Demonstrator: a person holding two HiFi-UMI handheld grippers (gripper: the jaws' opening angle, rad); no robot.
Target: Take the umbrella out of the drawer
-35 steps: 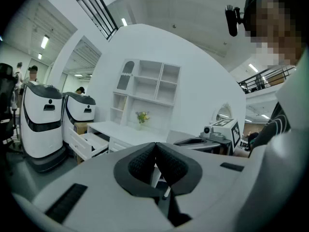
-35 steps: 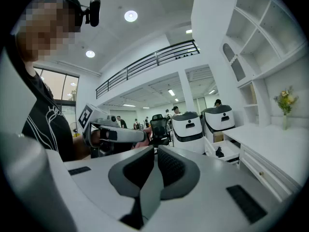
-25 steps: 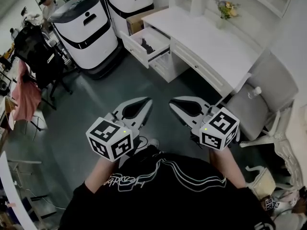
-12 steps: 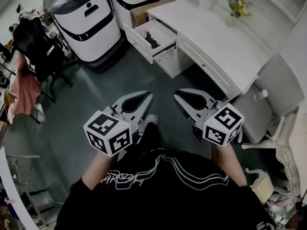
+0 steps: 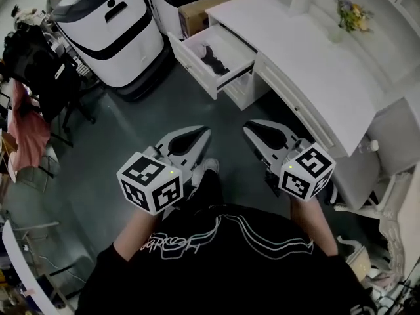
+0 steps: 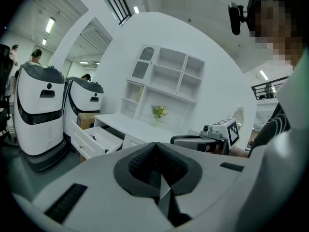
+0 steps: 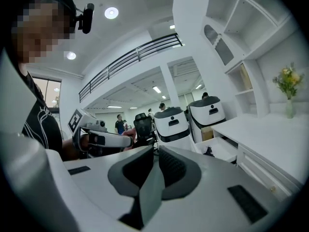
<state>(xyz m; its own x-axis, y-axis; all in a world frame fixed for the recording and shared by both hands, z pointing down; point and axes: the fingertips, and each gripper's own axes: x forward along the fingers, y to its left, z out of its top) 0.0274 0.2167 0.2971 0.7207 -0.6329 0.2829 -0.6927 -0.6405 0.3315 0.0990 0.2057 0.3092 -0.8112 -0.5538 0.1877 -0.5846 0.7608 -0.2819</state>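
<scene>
The white desk's top drawer (image 5: 197,61) stands pulled open at the far middle of the head view, with the dark folded umbrella (image 5: 213,59) lying inside it. My left gripper (image 5: 204,131) and right gripper (image 5: 249,128) are held side by side above the grey floor, well short of the drawer, both shut and empty. The drawer (image 6: 99,138) lies ahead and to the left in the left gripper view. In the right gripper view the drawer (image 7: 223,148) shows past the jaws with the umbrella (image 7: 208,152) as a dark shape in it.
A white desk (image 5: 315,64) with a flower vase (image 5: 348,15) runs along the right. A lower drawer (image 5: 241,87) is also partly open. Two white machines (image 5: 108,28) and a cardboard box (image 5: 197,12) stand left of the desk. A grey chair (image 5: 394,143) is right, a black office chair (image 5: 39,64) left.
Both grippers and the person have moved forward towards the desk, so the open drawer now sits nearer and lower in the head view. Both stay shut.
</scene>
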